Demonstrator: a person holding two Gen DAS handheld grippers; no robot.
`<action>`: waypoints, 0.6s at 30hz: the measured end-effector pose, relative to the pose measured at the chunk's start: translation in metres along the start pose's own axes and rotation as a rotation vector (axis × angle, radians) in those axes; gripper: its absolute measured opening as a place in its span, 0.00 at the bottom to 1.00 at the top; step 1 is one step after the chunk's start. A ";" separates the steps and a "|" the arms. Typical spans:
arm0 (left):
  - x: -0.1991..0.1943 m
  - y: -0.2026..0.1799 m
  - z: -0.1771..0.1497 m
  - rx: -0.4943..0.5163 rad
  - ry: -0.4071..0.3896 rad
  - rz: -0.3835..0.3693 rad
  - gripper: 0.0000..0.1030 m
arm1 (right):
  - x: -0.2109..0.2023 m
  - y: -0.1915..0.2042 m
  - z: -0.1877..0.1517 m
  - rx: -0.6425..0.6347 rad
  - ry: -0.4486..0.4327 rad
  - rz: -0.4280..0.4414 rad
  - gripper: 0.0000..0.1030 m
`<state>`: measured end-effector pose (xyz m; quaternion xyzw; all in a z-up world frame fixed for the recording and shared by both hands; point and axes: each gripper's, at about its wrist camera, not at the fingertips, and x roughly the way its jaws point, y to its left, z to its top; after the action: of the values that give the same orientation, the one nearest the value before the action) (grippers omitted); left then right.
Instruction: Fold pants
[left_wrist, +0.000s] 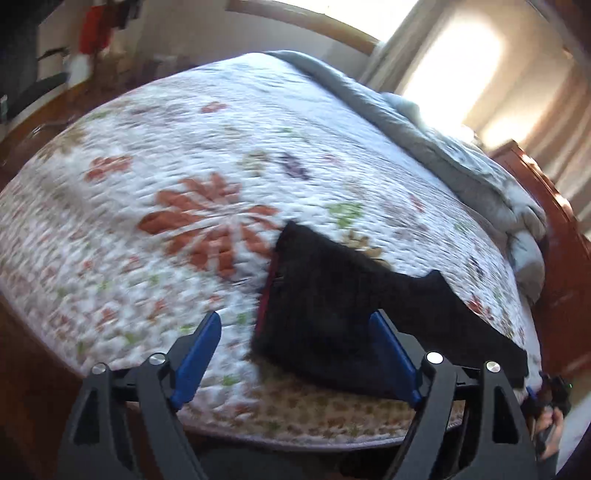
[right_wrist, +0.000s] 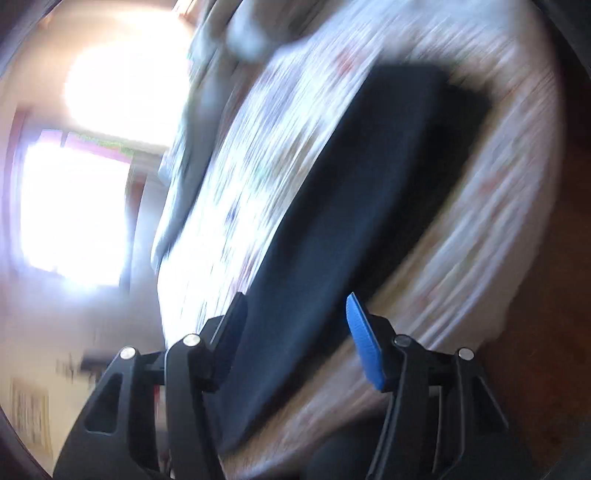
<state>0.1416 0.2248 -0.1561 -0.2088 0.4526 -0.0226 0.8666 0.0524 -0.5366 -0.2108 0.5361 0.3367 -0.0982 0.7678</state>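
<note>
Black pants (left_wrist: 332, 295) lie folded in a long strip on the floral quilt, close to the bed's near edge, with a red stripe along their left side. My left gripper (left_wrist: 294, 315) hovers above their left end, open wide, its blue pads touching nothing. The right wrist view is heavily blurred. In it the pants (right_wrist: 369, 184) run as a dark band away from my right gripper (right_wrist: 295, 299), which is open, with no cloth pinched between its fingers. A hand (left_wrist: 550, 421) on a dark tool shows at the pants' right end.
The quilt (left_wrist: 184, 166) covers the bed. A grey blanket (left_wrist: 424, 140) is bunched along its far side by the wooden headboard (left_wrist: 554, 229). Bright windows (right_wrist: 74, 206) lie beyond. Wooden floor (right_wrist: 535, 332) borders the bed's near edge.
</note>
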 end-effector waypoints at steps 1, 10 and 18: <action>0.008 -0.008 0.003 0.023 0.017 -0.019 0.82 | -0.008 -0.017 0.023 0.039 -0.042 0.013 0.55; 0.111 -0.042 -0.001 0.013 0.227 0.030 0.82 | 0.018 -0.071 0.092 0.141 -0.068 -0.020 0.55; 0.127 -0.054 -0.010 0.081 0.236 0.116 0.88 | 0.039 -0.078 0.101 0.104 -0.056 0.031 0.03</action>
<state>0.2164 0.1431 -0.2387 -0.1428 0.5615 -0.0153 0.8149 0.0834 -0.6497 -0.2743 0.5776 0.3012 -0.1183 0.7494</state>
